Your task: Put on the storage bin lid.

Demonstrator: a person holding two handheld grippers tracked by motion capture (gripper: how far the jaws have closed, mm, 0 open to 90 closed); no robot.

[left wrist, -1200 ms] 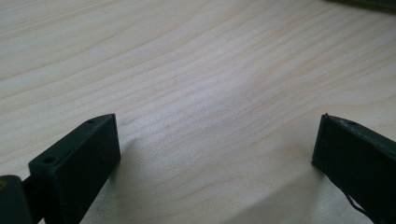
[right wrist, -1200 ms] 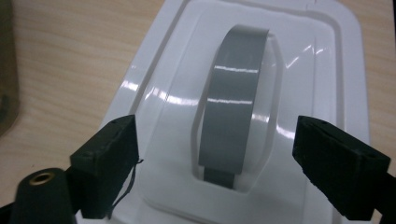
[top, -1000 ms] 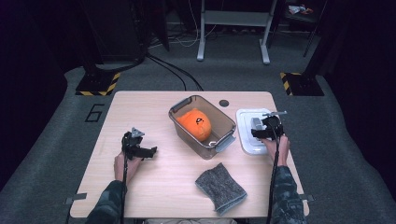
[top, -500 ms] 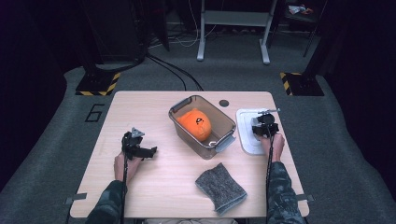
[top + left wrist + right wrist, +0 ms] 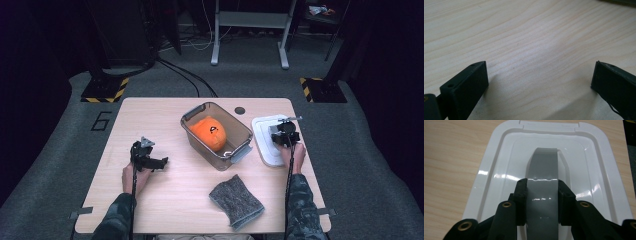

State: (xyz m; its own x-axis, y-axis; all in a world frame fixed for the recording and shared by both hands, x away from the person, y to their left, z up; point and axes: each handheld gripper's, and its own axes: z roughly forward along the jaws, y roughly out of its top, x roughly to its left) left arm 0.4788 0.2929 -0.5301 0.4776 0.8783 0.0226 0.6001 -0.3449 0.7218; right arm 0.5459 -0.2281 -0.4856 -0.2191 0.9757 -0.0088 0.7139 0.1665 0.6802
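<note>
A clear plastic bin (image 5: 243,134) stands mid-table with an orange, pumpkin-like thing (image 5: 210,132) inside it. To its right a white lid (image 5: 264,150) lies flat on the table. My right gripper (image 5: 284,131) is over the lid. In the right gripper view, my right gripper (image 5: 541,185) is shut on the lid's grey handle (image 5: 545,162), one jaw on each side, with the white lid (image 5: 496,170) beneath. My left gripper (image 5: 161,162) rests on the table left of the bin. In the left gripper view, my left gripper (image 5: 539,72) is open over bare wood (image 5: 536,37).
A grey knitted cloth (image 5: 236,201) lies near the front edge, right of centre. A small dark disc (image 5: 240,110) sits on the table behind the bin. Dark floor, stand bases and cables surround the table.
My right gripper has shifted slightly left and away over the lid. The left gripper, bin and cloth have stayed put.
</note>
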